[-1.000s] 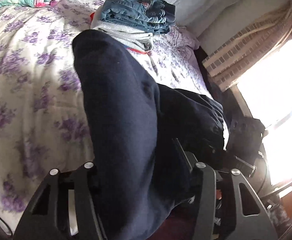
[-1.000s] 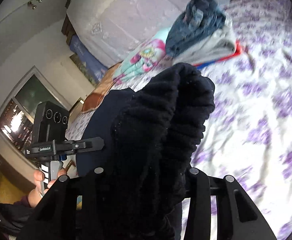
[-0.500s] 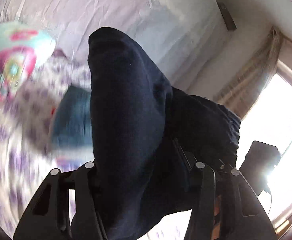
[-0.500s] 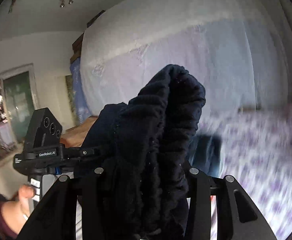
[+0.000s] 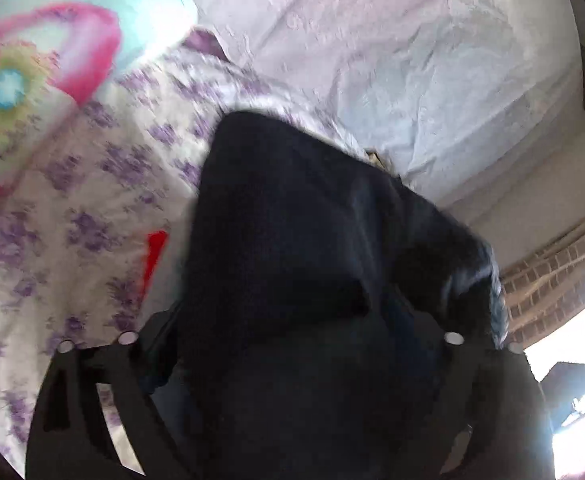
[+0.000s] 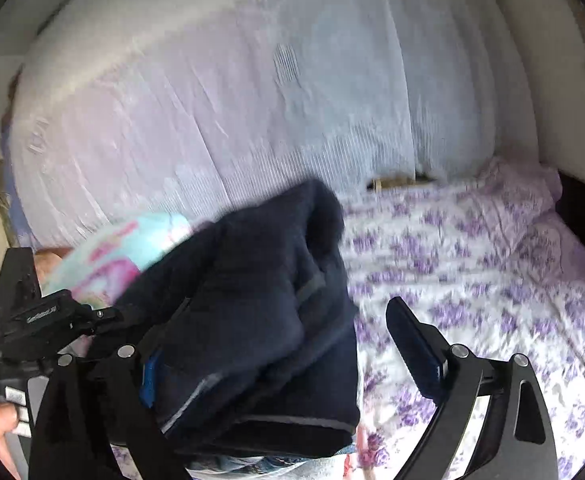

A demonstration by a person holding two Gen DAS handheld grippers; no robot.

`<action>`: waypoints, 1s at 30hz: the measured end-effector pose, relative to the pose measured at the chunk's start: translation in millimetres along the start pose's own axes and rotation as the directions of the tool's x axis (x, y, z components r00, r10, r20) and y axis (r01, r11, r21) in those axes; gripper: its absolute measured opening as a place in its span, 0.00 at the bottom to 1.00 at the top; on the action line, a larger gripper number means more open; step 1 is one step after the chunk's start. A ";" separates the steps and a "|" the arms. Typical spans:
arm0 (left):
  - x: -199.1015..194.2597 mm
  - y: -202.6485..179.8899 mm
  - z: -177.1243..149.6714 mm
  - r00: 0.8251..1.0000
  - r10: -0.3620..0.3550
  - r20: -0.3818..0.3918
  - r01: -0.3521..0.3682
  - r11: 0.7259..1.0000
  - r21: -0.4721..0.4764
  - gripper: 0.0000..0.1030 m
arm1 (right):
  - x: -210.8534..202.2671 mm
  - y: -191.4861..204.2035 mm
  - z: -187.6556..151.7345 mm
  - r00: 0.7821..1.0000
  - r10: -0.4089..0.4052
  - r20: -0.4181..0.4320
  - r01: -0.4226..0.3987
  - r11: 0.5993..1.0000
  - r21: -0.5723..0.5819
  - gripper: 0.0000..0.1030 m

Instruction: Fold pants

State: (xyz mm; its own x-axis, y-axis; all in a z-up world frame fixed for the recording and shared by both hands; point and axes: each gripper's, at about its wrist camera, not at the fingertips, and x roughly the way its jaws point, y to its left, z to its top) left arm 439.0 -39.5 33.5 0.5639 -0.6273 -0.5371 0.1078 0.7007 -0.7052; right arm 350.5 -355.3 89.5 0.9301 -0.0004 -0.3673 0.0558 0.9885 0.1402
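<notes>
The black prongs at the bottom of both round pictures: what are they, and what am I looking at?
They are hand-held grippers, two-finger tongs that a person carries, one in each hand; there is no robot arm. Each has a wide-angle camera looking along its fingers, hence the round, bent pictures. One picture is from the left gripper, the other from the right gripper. Both look over a bed with a purple-flowered cover; a bright blanket lies near its head. The dark bundle is a pair of folded pants. The right gripper is open: one finger stands clear of the cloth. The left looks spread as wide, though cloth hides its fingertips. So the pants seem set down, not gripped.
</notes>
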 end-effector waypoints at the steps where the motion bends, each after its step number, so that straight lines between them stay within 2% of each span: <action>1: -13.3 0.9 -1.1 1.000 -0.017 0.022 0.017 1.000 -0.018 0.87 | -12.3 -0.3 1.8 1.000 0.000 0.030 0.000 1.000 -0.002 0.92; 3: -46.8 1.0 -7.2 0.995 -0.048 0.083 0.052 0.997 -0.057 0.87 | -49.6 -2.2 3.6 0.995 0.026 0.099 -0.027 1.000 0.008 0.94; 5: -77.3 -2.8 -19.6 0.989 -0.041 0.144 0.052 0.996 -0.072 0.91 | -98.7 -8.5 -3.0 0.984 0.058 0.166 -0.063 0.998 0.025 0.97; 6: -91.2 -4.0 -26.5 0.984 -0.022 0.178 0.036 0.997 -0.072 0.94 | -120.4 -7.9 -8.7 0.981 0.072 0.180 -0.078 0.997 0.025 0.97; 7: -114.6 -10.4 -46.5 0.974 0.004 0.226 0.007 0.999 -0.049 0.95 | -138.0 -9.9 -16.5 0.979 0.086 0.183 -0.092 0.996 0.022 0.97; 9: -135.5 -19.7 -69.9 0.961 0.062 0.271 -0.063 0.998 -0.007 0.95 | -180.1 -10.6 -42.0 0.981 0.115 0.154 -0.116 0.993 0.000 0.97; 11: -166.9 -35.7 -113.7 0.943 0.115 0.313 -0.143 0.987 0.068 0.95 | -221.0 -12.4 -76.3 0.980 0.150 0.131 -0.149 0.989 -0.022 0.97; 12: -184.1 -44.5 -144.3 0.928 0.141 0.344 -0.192 0.974 0.117 0.95 | -238.5 -14.2 -90.8 0.978 0.167 0.124 -0.165 0.986 -0.021 0.97; 15: -219.8 -55.0 -208.0 0.899 0.185 0.396 -0.282 0.938 0.202 0.95 | -296.1 -18.5 -136.3 0.970 0.210 0.127 -0.209 0.978 -0.017 0.97; 16: -230.1 -55.9 -232.8 0.893 0.197 0.405 -0.307 0.924 0.227 0.95 | -310.3 -20.3 -147.9 0.969 0.208 0.132 -0.206 0.978 -0.027 0.97; 17: -237.4 -54.9 -251.4 0.896 0.196 0.397 -0.311 0.917 0.249 0.95 | -326.1 -21.6 -161.7 0.972 0.197 0.132 -0.193 0.980 -0.045 0.97; 19: -242.4 -48.6 -285.6 0.919 0.200 0.339 -0.310 0.899 0.310 0.95 | -342.4 -23.2 -181.1 0.978 0.170 0.122 -0.162 0.984 -0.072 0.97; 20: -243.2 -46.3 -297.6 0.925 0.212 0.315 -0.317 0.888 0.333 0.95 | -349.0 -23.6 -193.3 0.983 0.143 0.112 -0.134 0.987 -0.083 0.97; 22: -241.6 -36.7 -322.3 0.921 0.268 0.283 -0.362 0.856 0.369 0.95 | -356.3 -23.6 -214.8 0.989 0.101 0.105 -0.092 0.992 -0.085 0.97; 24: -238.8 -23.5 -347.8 0.919 0.309 0.244 -0.386 0.827 0.408 0.95 | -358.0 -23.4 -241.3 0.992 -0.015 0.124 0.024 0.997 -0.073 0.97; 25: -237.5 -17.9 -354.7 0.918 0.322 0.231 -0.392 0.822 0.413 0.95 | -356.2 -22.7 -252.4 0.988 -0.084 0.127 0.093 0.994 -0.065 0.97; 26: -235.7 -9.3 -362.2 0.912 0.341 0.226 -0.407 0.815 0.412 0.95 | -352.4 -22.3 -263.2 0.987 -0.118 0.109 0.125 0.991 -0.056 0.97; 27: -234.2 -2.5 -366.6 0.906 0.355 0.230 -0.421 0.809 0.410 0.95 | -347.7 -22.7 -271.3 0.992 -0.107 0.073 0.110 0.993 -0.039 0.97; 30: -236.0 14.9 -378.6 0.858 0.424 0.289 -0.511 0.761 0.401 0.95 | -342.5 -20.0 -279.1 0.999 -0.044 0.009 0.044 0.999 0.002 0.97</action>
State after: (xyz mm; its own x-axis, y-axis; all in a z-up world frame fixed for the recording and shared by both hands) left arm -2.4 -9.6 -25.5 0.7665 -0.1432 -0.6261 0.1220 0.9895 -0.0769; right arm -70.5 -332.8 -44.1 0.9300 -0.0456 -0.3647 0.0976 0.9873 0.1256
